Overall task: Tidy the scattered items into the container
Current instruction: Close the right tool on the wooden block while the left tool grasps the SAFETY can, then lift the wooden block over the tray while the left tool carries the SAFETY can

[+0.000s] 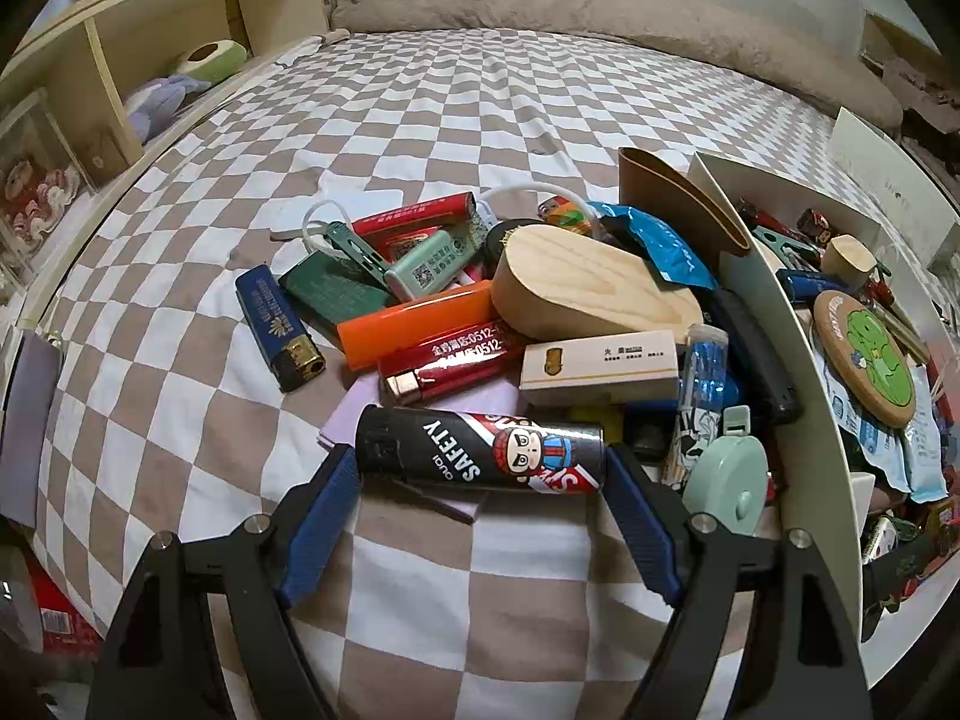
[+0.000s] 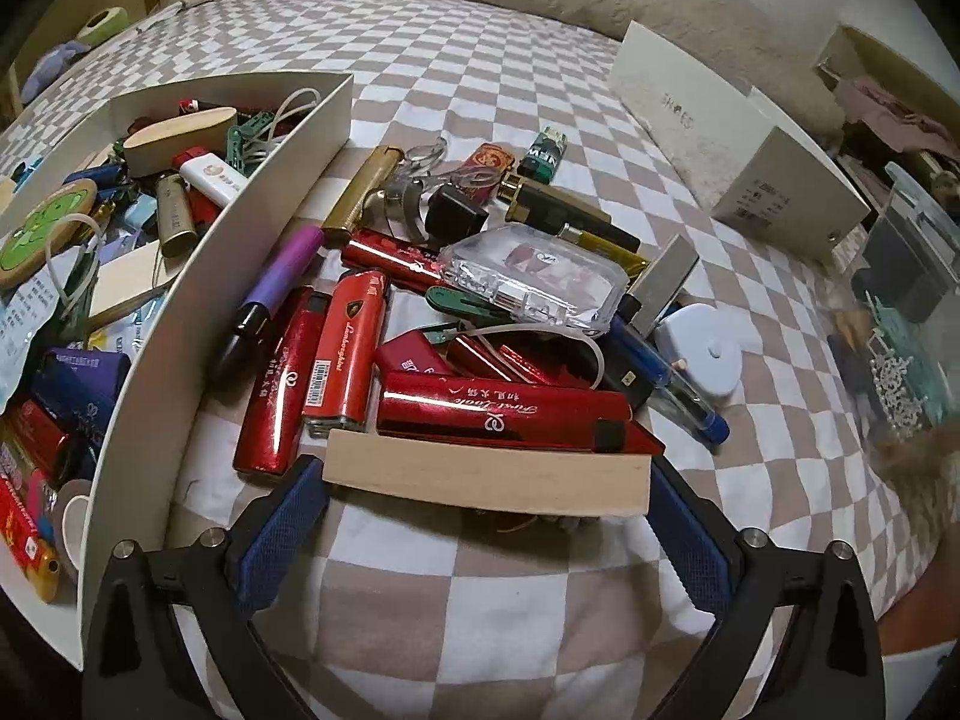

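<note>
While left jaws clamp one black lighter (image 1: 480, 450), right jaws clamp one wooden block (image 2: 486, 477).

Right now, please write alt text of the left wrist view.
The left gripper has its fingers closed on a black lighter marked SAFETY, at the near edge of a heap of lighters on a checkered sheet; a white box stands right.

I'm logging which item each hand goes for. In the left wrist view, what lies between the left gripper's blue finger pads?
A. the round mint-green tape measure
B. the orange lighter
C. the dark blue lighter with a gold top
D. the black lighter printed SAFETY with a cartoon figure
D: the black SAFETY lighter lies crosswise between the pads of the left gripper, one pad at each of its ends.
</note>
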`<action>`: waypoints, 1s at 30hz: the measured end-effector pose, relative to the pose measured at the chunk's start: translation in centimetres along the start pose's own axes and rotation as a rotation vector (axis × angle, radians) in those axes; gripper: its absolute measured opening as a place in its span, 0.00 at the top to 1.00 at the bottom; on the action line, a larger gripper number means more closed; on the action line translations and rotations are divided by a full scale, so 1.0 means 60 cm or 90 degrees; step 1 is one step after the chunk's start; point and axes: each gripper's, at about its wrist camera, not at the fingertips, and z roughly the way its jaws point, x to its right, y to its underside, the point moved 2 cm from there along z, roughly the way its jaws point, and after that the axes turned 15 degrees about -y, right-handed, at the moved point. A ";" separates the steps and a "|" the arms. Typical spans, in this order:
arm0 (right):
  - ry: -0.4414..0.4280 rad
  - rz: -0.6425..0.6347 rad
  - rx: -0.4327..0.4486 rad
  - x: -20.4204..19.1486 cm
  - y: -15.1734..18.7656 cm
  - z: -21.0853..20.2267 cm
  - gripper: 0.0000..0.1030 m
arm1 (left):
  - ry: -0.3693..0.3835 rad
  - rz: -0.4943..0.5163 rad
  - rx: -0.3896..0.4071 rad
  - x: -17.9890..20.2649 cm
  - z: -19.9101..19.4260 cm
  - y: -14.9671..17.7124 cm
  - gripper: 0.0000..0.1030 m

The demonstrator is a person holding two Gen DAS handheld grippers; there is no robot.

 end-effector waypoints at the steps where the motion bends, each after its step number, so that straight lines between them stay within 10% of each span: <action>1: -0.001 0.004 0.003 -0.001 0.002 -0.002 0.03 | 0.001 -0.002 0.000 -0.003 0.000 0.000 0.20; 30: -0.076 0.156 0.123 0.043 0.059 -0.139 0.03 | 0.031 -0.067 0.054 -0.039 -0.099 0.018 0.20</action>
